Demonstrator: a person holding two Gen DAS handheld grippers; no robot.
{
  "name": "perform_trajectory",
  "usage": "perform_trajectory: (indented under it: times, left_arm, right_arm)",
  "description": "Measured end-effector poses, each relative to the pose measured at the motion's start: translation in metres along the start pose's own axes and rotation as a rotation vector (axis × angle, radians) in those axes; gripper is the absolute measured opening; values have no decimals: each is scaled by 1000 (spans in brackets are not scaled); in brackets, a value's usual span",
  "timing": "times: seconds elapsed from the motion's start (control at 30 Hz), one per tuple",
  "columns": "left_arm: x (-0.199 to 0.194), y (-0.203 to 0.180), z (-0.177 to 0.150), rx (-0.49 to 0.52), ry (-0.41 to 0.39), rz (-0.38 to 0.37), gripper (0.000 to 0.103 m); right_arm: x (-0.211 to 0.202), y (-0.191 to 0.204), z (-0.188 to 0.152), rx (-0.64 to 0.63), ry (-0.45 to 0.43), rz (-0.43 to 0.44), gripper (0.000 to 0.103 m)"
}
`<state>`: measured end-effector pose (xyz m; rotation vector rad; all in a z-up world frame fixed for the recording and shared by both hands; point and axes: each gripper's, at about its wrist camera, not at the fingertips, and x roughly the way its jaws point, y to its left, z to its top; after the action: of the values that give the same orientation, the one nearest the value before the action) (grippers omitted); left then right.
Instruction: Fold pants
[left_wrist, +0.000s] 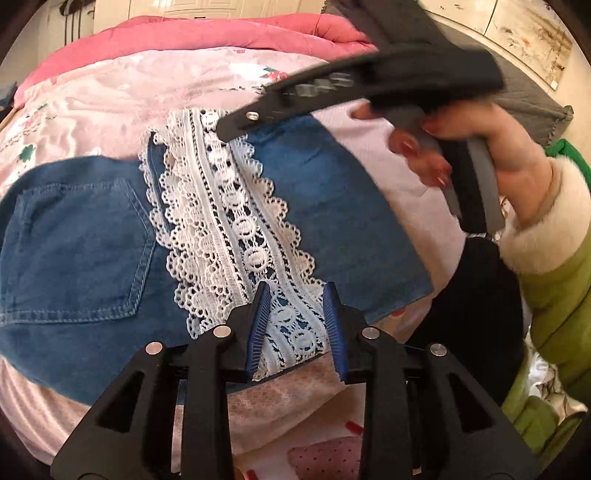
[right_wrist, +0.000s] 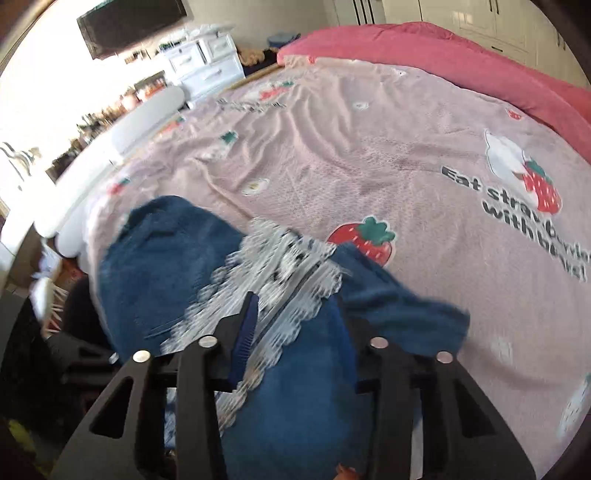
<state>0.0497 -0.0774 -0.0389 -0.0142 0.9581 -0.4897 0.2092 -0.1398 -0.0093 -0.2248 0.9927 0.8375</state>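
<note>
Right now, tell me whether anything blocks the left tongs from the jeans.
Nothing visible does. The left tongs stand open right over the white lace strip of the jeans, which lie on the pink bedspread.

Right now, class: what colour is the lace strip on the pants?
White lace strip, clearest in the left wrist view.

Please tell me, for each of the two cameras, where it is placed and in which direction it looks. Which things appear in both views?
Left wrist: sits behind the left tongs, open over the lace strip of the denim pants; the person's right hand shows holding the other tool.
Right wrist: sits behind the right tongs, looking across the pink strawberry bedsheet toward a white dresser; blurred denim fills its jaws, grip unclear.
Shared: pants, lace, bedsheet, pink quilt.
</note>
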Motion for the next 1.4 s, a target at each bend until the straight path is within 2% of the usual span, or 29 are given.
perform_trajectory:
  times: [0.2,0.33,0.53,0.63,0.73,0.77,0.97,1.17,1.3,1.4]
  left_arm:
    - [3,3,-4,-15,-12,-3,22]
    - [3,4,-5,-26,-16,-10,22]
    - [-3,7,-4,-51,-18,-29,22]
    - [-15,18,-4,-58,-30,-33,23]
    - [-30,25,-5,-75,-55,-19,32]
    - [-34,27,-5,-76,-65,-1,42]
    - [-65,51,-14,-115,-123,60,45]
    - [-90,83,-31,-190,-150,128,59]
    - [-102,97,-43,-220,-161,202,66]
    - [-107,111,-53,-259,-150,230,73]
  right_arm:
    - [30,-5,4,6,48,-38,36]
    - [35,-4,2,-9,56,-56,35]
    - [28,-5,8,21,62,-34,37]
    - [5,-2,14,37,11,-2,49]
    - [-10,9,21,4,-13,-9,52]
    - [-13,14,24,-9,-18,-11,54]
    - [-17,40,39,-60,-31,-9,61]
    - [-14,66,51,-115,-36,0,73]
    - [-7,80,59,-143,-30,11,78]
    - [-1,89,63,-164,-23,24,81]
